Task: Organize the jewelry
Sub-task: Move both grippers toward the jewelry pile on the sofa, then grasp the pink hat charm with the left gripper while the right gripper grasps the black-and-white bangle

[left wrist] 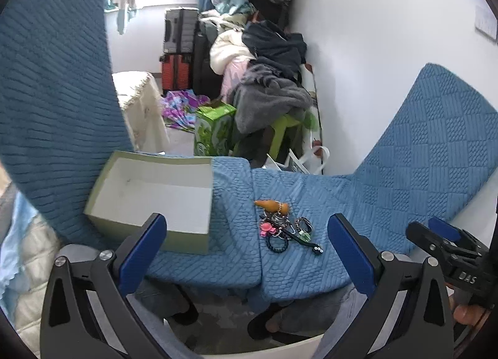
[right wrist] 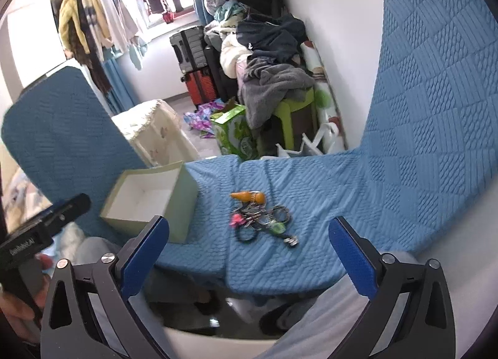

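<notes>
The jewelry pile (right wrist: 261, 219) lies tangled on the blue cushion (right wrist: 311, 191), just right of the empty box (right wrist: 149, 200). Both the left gripper (left wrist: 246, 250) and right gripper (right wrist: 249, 250) hover short of it, jaws spread, holding nothing. This looks like the approach step; next, single out one piece and pinch it.

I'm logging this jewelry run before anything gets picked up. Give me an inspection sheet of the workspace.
Surface: blue quilted cover, wrinkled.
Job's things: jewelry pile loose on the cover; open box beside it, looks empty.
Clutter: nothing seen on the cover.
Grippers: left gripper open, holds nothing; right gripper open, holds nothing; both short of the pile.
Cables: nothing seen.
Surroundings: clothes heap, suitcases, green carton, hanging clothes.
</notes>
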A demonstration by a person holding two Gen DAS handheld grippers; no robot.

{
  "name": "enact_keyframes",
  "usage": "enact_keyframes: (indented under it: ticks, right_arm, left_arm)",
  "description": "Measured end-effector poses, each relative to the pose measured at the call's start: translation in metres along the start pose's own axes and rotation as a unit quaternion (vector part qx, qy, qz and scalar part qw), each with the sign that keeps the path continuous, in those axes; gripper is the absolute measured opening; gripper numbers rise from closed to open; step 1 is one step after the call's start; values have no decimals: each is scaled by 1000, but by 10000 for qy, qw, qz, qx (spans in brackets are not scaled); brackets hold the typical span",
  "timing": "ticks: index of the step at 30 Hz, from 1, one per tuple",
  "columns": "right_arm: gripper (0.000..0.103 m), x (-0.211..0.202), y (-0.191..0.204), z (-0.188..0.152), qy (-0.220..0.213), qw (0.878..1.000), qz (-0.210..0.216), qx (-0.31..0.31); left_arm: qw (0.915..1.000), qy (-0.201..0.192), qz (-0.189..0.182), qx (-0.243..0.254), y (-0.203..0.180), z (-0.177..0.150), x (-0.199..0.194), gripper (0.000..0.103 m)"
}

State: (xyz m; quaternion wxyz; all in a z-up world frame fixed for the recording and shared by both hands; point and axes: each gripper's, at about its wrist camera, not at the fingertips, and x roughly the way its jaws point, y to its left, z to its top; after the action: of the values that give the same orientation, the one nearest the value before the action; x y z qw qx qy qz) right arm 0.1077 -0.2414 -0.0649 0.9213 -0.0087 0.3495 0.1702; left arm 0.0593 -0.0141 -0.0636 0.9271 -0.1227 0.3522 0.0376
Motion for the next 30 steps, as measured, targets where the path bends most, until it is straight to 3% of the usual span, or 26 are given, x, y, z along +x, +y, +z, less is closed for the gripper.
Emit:
enact_keyframes:
  ticks: [7, 11, 21, 23, 30]
  right_arm:
    - [50, 48, -28, -5, 569, 9983, 142, 59]
    - [49, 84, -45, -10, 809, 9952, 388, 389]
    - [51, 171, -61, -28, 1306, 9906, 387, 110]
    - [47, 190, -66, -29, 1419, 9889, 430, 94]
    - [23, 247, -71, -43, 1970, 9779, 628, 324]
  left_arm:
    - [9992, 195, -340, 62, -12, -3, 55, 98]
    - [9974, 598, -393, 95, -18, -12, 94, 85]
    - [9850, 1588, -633, -237, -17, -34, 190, 69]
    - [9819, 1756, -618, -339, -16, -37, 207, 57]
    - [9733, 2166, -559, -516, -10, -49, 257, 38]
